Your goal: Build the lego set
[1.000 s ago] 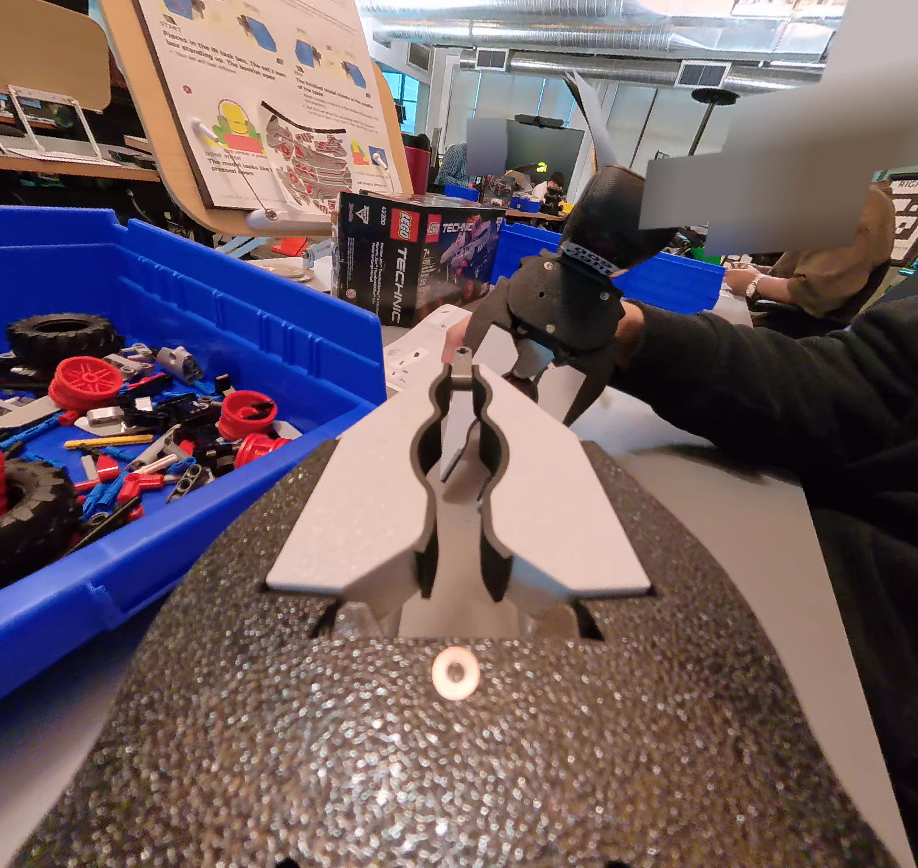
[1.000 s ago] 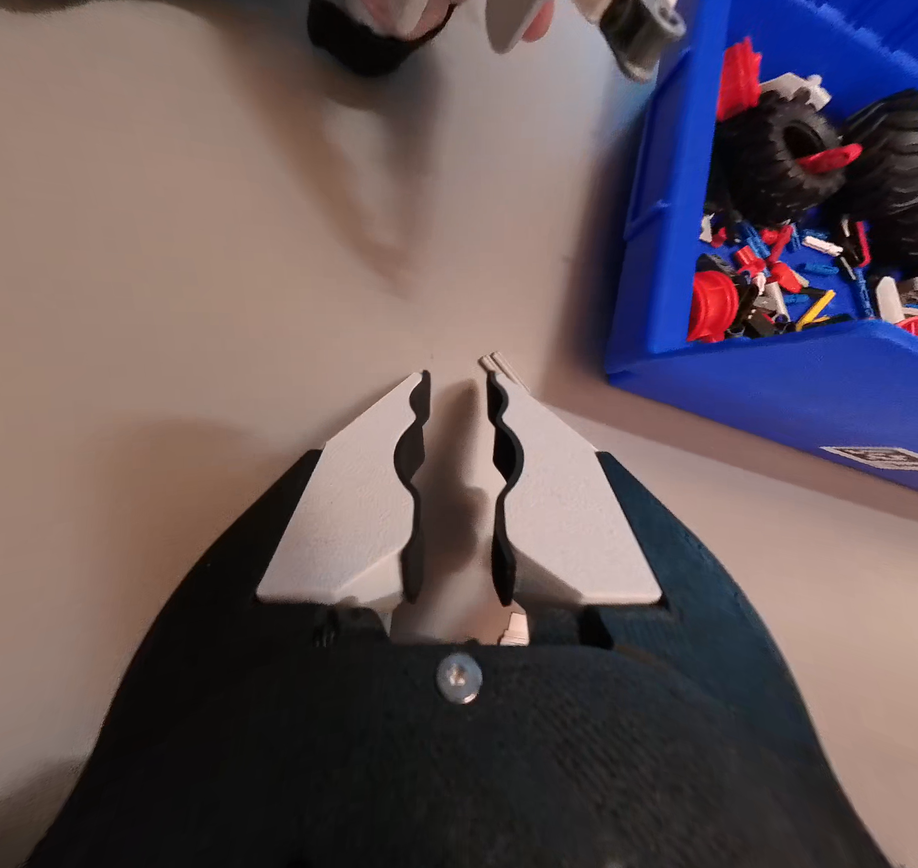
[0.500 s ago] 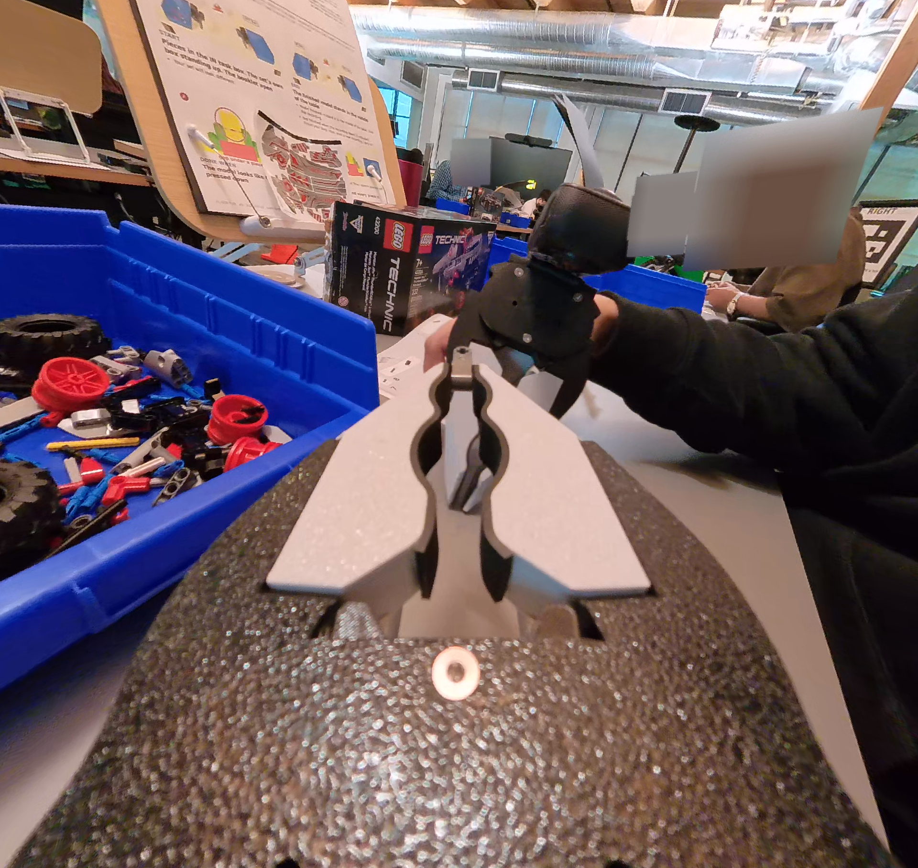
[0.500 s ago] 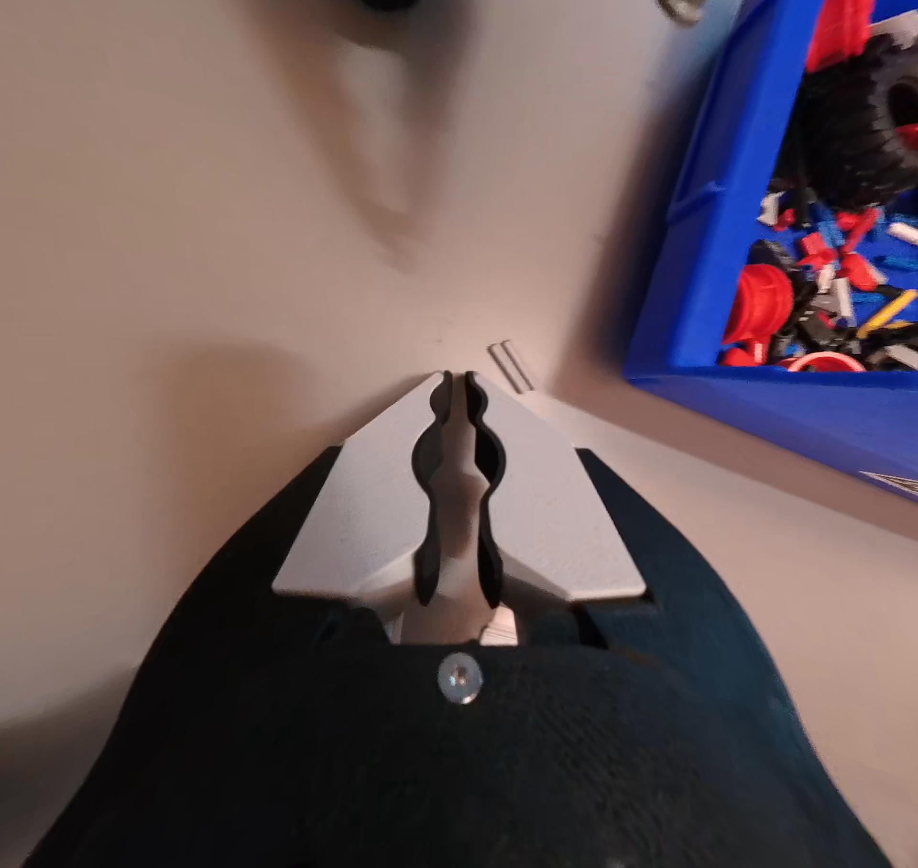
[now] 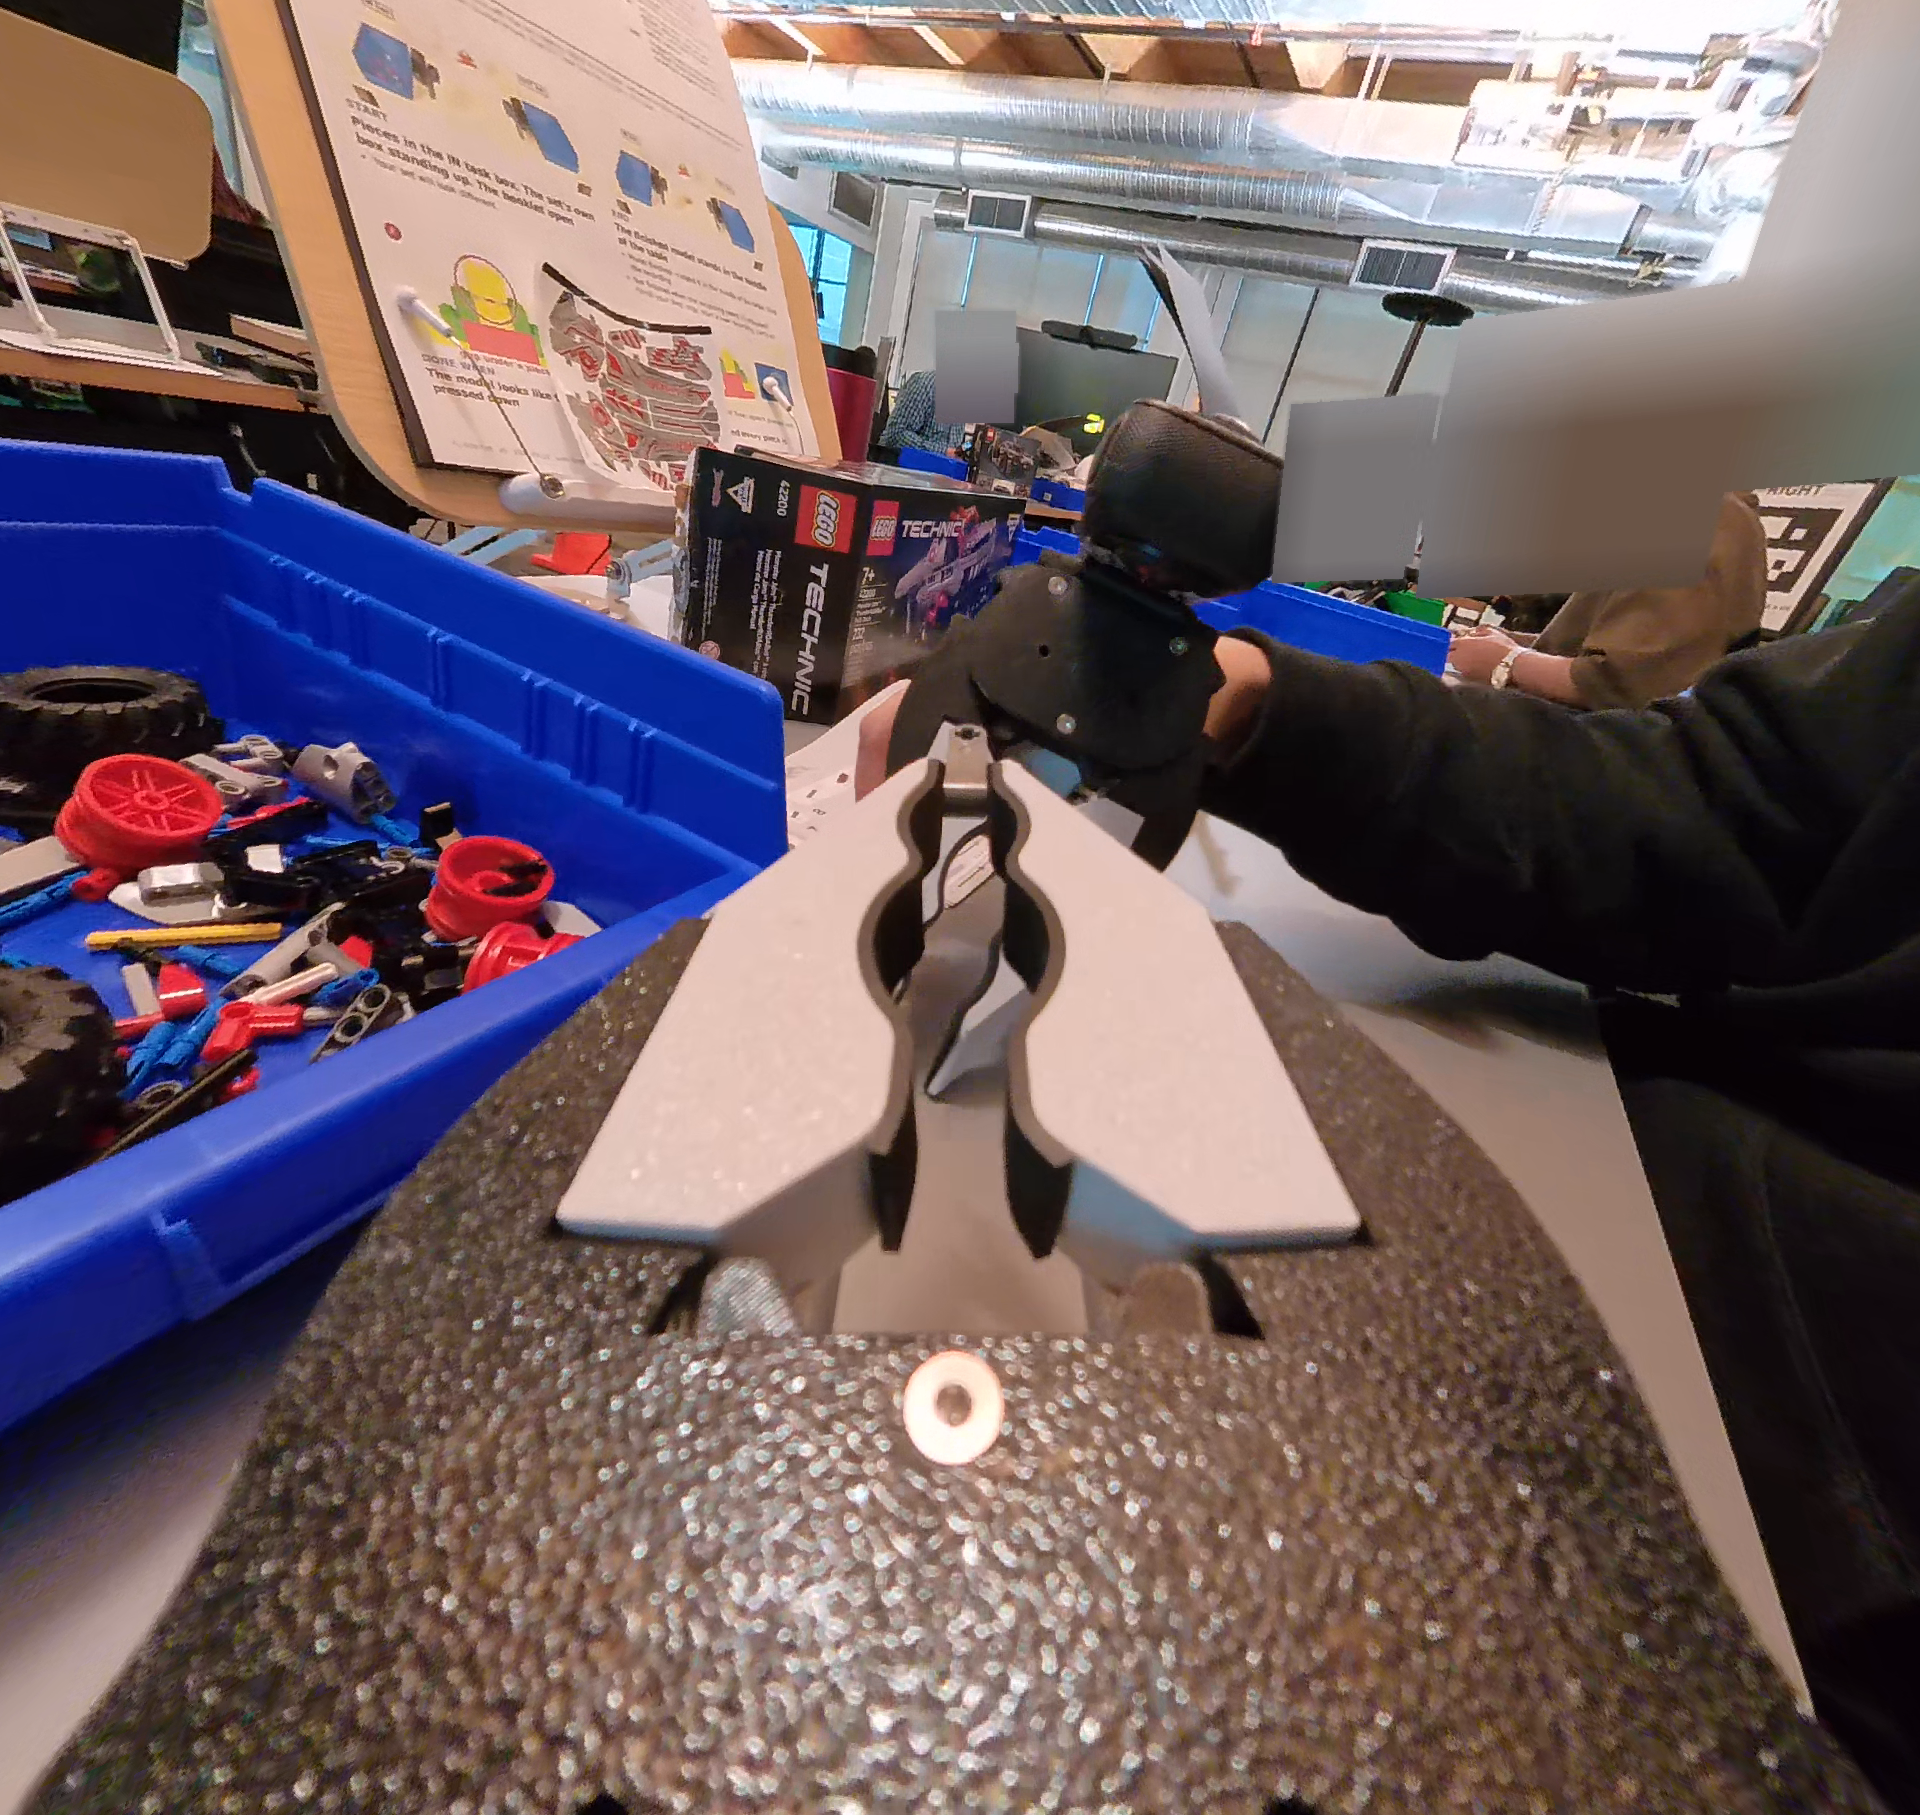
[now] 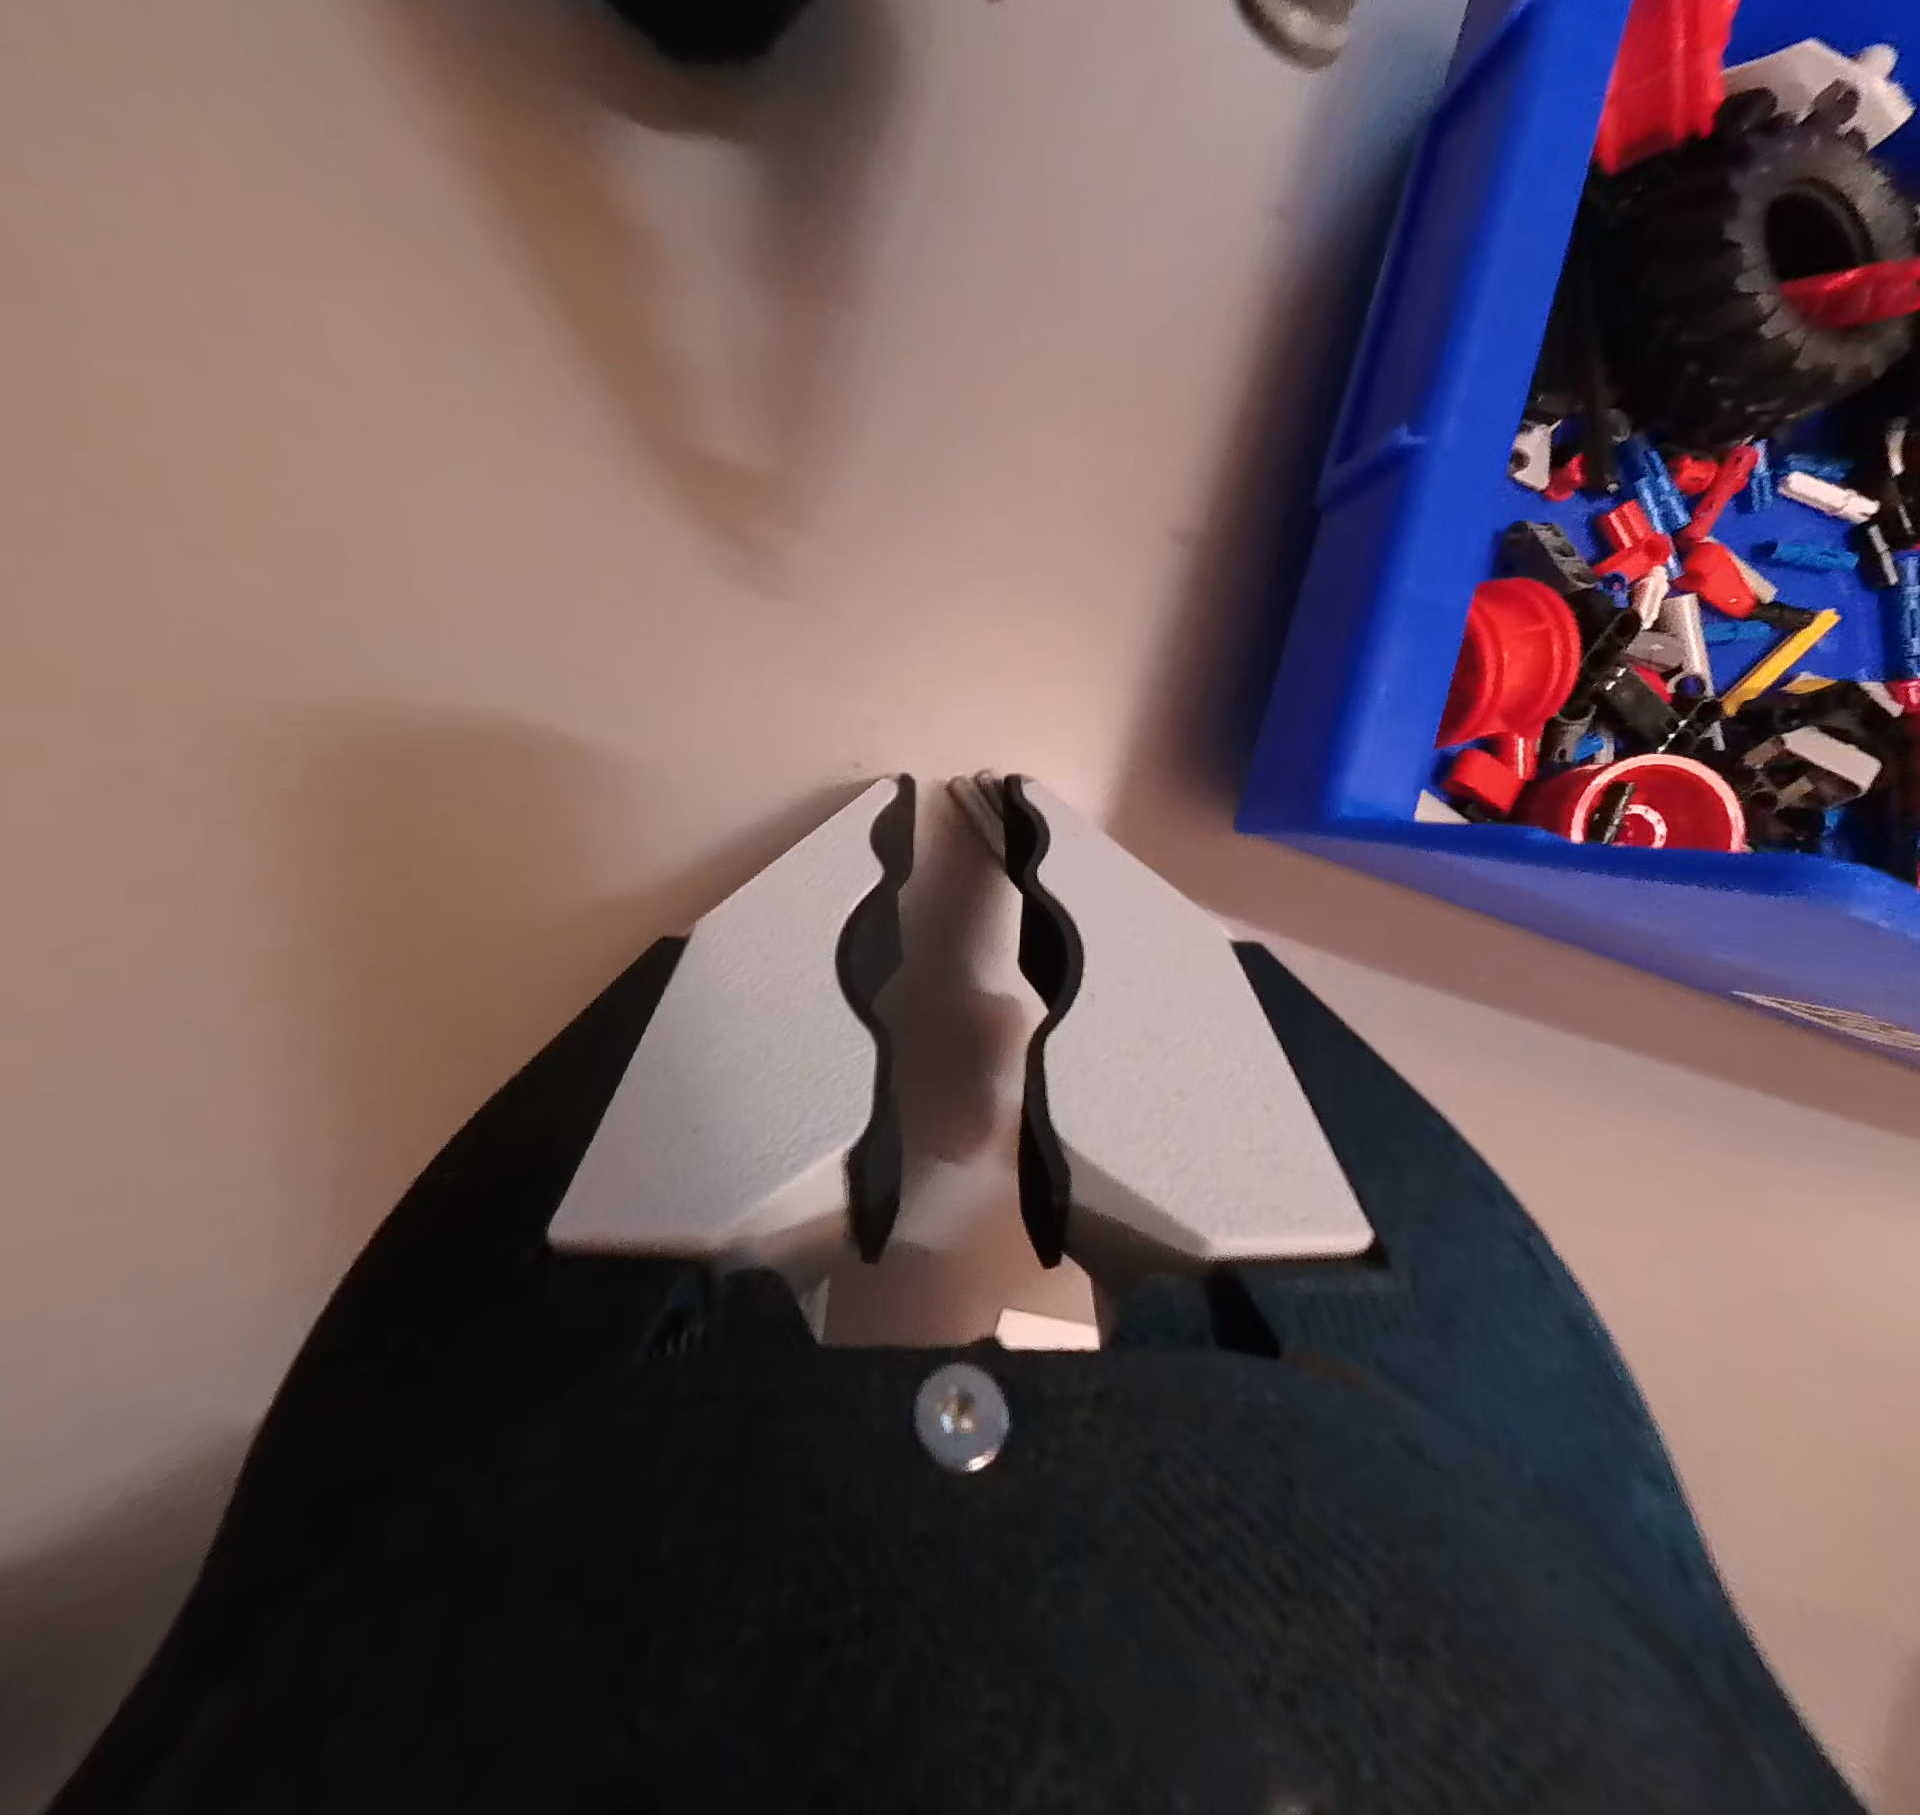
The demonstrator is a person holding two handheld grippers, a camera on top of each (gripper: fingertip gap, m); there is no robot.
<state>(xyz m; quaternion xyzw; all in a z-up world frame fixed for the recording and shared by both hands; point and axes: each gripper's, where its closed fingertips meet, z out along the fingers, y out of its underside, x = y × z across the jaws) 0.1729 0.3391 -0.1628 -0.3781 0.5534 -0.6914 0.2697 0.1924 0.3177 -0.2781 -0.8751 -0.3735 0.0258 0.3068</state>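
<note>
Clamping a small grey connector piece (image 5: 961, 763) at the fingertips of the left gripper (image 5: 961, 797), jaws drawn nearly together, raised above the grey table (image 6: 416, 415). Pointing the right gripper (image 6: 951, 795) down at the table, jaws standing slightly apart with a narrow gap showing. Bracketing a pale grey pin (image 6: 980, 811) lying flat on the table, just inside the right-hand fingertip; contact not determinable. Keeping the blue bin (image 5: 582, 726) just beside both grippers, holding loose parts: black tyres (image 5: 99, 711), red wheel hubs (image 5: 140, 809), assorted pins and beams. Standing behind the bin: the set's black box (image 5: 831, 570) and an instruction sheet (image 5: 540, 186) on a tilted stand.
</note>
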